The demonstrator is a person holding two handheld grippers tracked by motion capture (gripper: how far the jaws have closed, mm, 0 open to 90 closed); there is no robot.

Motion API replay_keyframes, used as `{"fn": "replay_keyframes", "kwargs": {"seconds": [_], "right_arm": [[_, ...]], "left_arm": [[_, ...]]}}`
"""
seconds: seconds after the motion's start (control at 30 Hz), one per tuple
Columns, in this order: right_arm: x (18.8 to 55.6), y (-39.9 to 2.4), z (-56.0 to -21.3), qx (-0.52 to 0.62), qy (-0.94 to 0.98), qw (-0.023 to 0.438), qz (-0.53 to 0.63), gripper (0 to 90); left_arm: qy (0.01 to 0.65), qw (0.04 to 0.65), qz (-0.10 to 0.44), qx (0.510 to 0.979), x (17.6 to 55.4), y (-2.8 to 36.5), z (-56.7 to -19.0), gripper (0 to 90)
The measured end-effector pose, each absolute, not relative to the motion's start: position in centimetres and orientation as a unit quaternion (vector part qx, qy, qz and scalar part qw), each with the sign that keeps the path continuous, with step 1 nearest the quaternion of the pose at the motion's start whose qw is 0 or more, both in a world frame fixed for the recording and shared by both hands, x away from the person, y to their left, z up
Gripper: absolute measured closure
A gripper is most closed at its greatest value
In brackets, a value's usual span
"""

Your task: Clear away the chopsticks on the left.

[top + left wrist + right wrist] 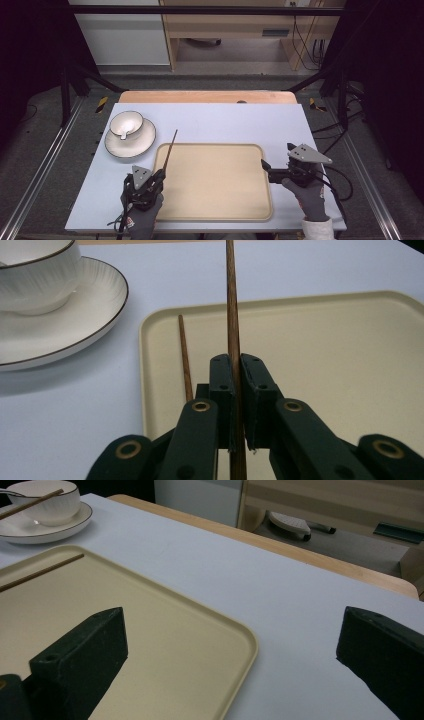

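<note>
One chopstick [232, 315] in left tool [236, 390]

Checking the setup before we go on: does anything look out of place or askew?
Nothing is spilled or broken. One oddity: the two chopsticks are split up. One chopstick lies along the tray's left edge, while the other is clamped in the left claw, pointing toward the bowl on its plate.

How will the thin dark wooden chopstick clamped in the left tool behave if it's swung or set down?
Probably stiff: the thin dark wooden chopstick runs straight past the left tool with no sag. Likely light, being so slender. Pinched at one spot near its end, it may pivot or slip. It looks round, so it could roll if dropped on the flat beige plastic tray.
</note>
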State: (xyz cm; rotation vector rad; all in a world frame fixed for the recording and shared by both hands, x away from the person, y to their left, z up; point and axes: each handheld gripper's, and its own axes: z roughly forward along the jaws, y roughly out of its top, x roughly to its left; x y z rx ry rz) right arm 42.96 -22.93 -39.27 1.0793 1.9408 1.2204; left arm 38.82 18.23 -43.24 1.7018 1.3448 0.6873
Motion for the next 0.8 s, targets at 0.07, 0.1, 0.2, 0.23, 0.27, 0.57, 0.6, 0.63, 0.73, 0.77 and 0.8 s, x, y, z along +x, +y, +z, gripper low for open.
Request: {"fn": "replay_keyframes", "kwargs": {"seconds": [0.07, 0.1, 0.2, 0.23, 0.27, 0.57, 0.6, 0.63, 0.73, 0.77, 0.8], "right_arm": [[43.0, -22.9, -39.3, 0.406, 0.732, 0.300, 0.458, 0.4], [43.0, -22.8, -39.3, 0.407, 0.731, 0.298, 0.459, 0.4], [43.1, -22.7, -39.5, 0.406, 0.734, 0.298, 0.456, 0.4], [43.1, -22.7, -39.5, 0.406, 0.735, 0.298, 0.455, 0.4], [43.1, -22.7, -39.5, 0.406, 0.735, 0.297, 0.455, 0.4], [43.2, -22.4, -39.7, 0.404, 0.739, 0.297, 0.450, 0.4], [43.2, -22.5, -39.7, 0.404, 0.739, 0.297, 0.450, 0.3], [43.2, -22.5, -39.7, 0.404, 0.739, 0.298, 0.450, 0.4], [43.2, -22.5, -39.8, 0.405, 0.739, 0.297, 0.449, 0.4], [43.3, -22.4, -39.8, 0.405, 0.739, 0.297, 0.449, 0.4], [43.3, -22.4, -39.8, 0.405, 0.740, 0.297, 0.448, 0.4]], "left_arm": [[0.540, 0.418, 0.274, 0.678, 38.7, 18.2, -43.7, 84.3], [0.543, 0.419, 0.273, 0.675, 38.6, 18.2, -44.1, 84.3], [0.549, 0.412, 0.267, 0.677, 38.6, 18.1, -45.1, 84.3], [0.550, 0.411, 0.265, 0.677, 38.6, 18.0, -45.3, 84.3], [0.552, 0.408, 0.265, 0.677, 38.6, 18.0, -45.8, 84.3], [0.556, 0.388, 0.263, 0.686, 39.1, 17.4, -47.5, 84.3], [0.557, 0.387, 0.264, 0.686, 39.2, 17.4, -47.6, 84.4], [0.558, 0.386, 0.262, 0.686, 39.2, 17.4, -47.6, 84.3], [0.560, 0.380, 0.259, 0.689, 39.4, 17.2, -47.9, 84.4], [0.560, 0.377, 0.260, 0.690, 39.5, 17.2, -47.9, 84.3], [0.560, 0.377, 0.260, 0.691, 39.5, 17.2, -47.9, 84.3]]}}
